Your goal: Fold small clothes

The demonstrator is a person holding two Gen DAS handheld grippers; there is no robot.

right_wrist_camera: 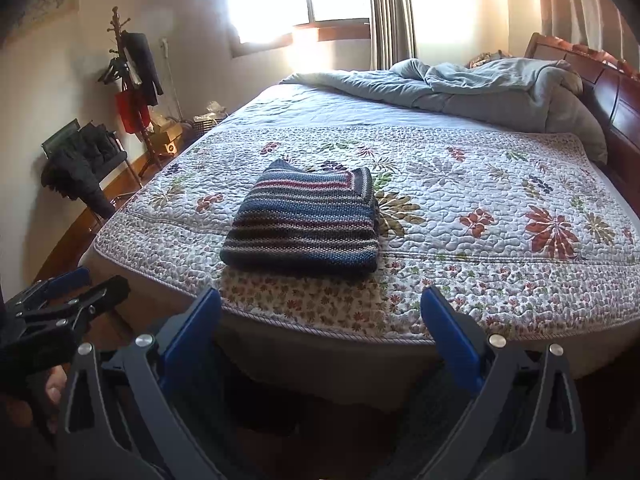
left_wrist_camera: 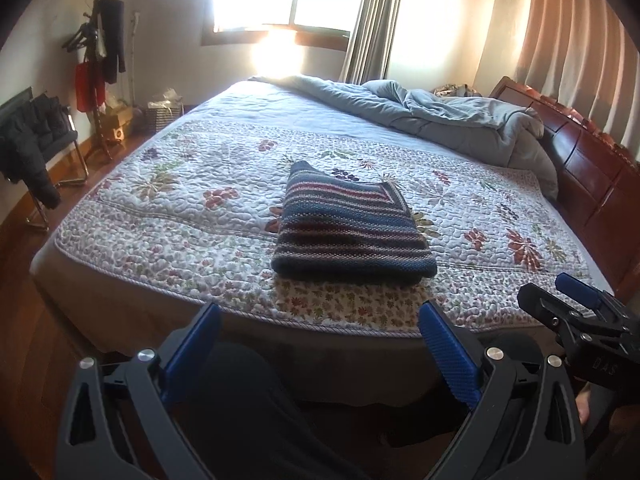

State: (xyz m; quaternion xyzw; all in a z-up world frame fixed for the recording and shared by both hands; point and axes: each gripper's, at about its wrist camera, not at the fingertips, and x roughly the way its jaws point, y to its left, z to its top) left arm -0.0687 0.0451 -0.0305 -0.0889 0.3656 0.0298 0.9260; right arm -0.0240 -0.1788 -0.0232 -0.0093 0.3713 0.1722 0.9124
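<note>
The striped knit garment [left_wrist_camera: 352, 228] lay folded into a neat block on the floral quilt [left_wrist_camera: 492, 240], straight ahead of both tongs and well apart from them, so the folding looked finished and nothing more than a check or a fresh garment seemed called for. The left tongs [left_wrist_camera: 320, 344] and right tongs [right_wrist_camera: 322, 330] hung spread and empty off the bed's near edge. Beyond the garment lay a rumpled grey duvet [right_wrist_camera: 480, 84]; nothing stood between.

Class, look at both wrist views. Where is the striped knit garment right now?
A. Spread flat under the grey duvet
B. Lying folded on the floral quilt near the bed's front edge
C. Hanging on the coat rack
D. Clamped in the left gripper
B: the striped garment lies as a compact folded stack on the quilt, and both the left gripper and the right gripper are open and empty, short of the bed.
</note>
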